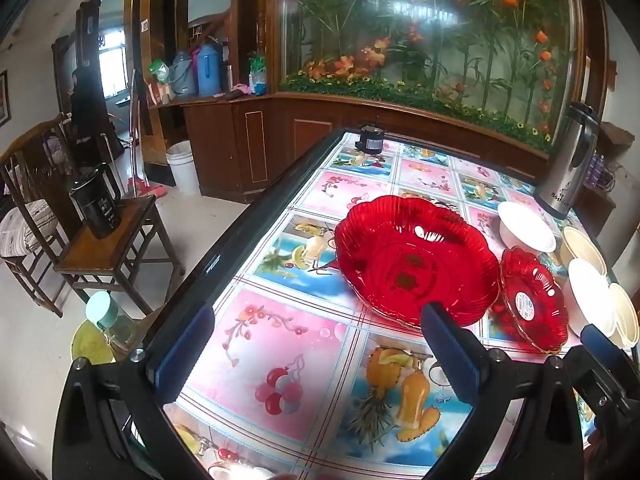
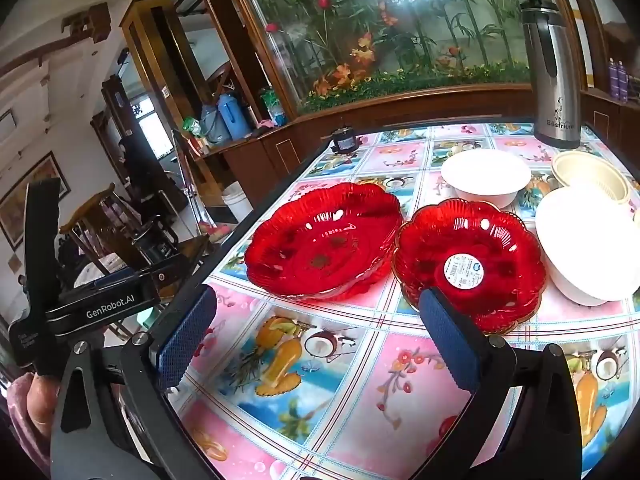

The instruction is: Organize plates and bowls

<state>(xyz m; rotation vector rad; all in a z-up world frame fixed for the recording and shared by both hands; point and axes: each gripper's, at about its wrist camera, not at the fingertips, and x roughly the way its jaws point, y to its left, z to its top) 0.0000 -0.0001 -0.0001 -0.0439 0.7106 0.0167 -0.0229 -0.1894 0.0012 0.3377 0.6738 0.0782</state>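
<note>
A large red scalloped plate (image 1: 416,260) (image 2: 324,240) lies on the picture-print table (image 1: 280,340) (image 2: 400,400). Right beside it is a smaller red plate (image 1: 534,300) (image 2: 468,264) with a round sticker. Behind and to the right stand a white bowl (image 1: 526,226) (image 2: 486,176), a second white bowl (image 1: 592,292) (image 2: 588,240) and a cream bowl (image 1: 584,248) (image 2: 588,176). My left gripper (image 1: 318,354) hovers open over the cloth, short of the large plate. My right gripper (image 2: 316,336) is open too, near the small plate's front rim. Neither holds anything.
A steel thermos jug (image 1: 568,160) (image 2: 554,76) stands at the table's far right. A small black object (image 1: 370,140) sits at the far edge. Left of the table are a wooden chair with a black kettle (image 1: 96,208) and a white bucket (image 1: 182,168).
</note>
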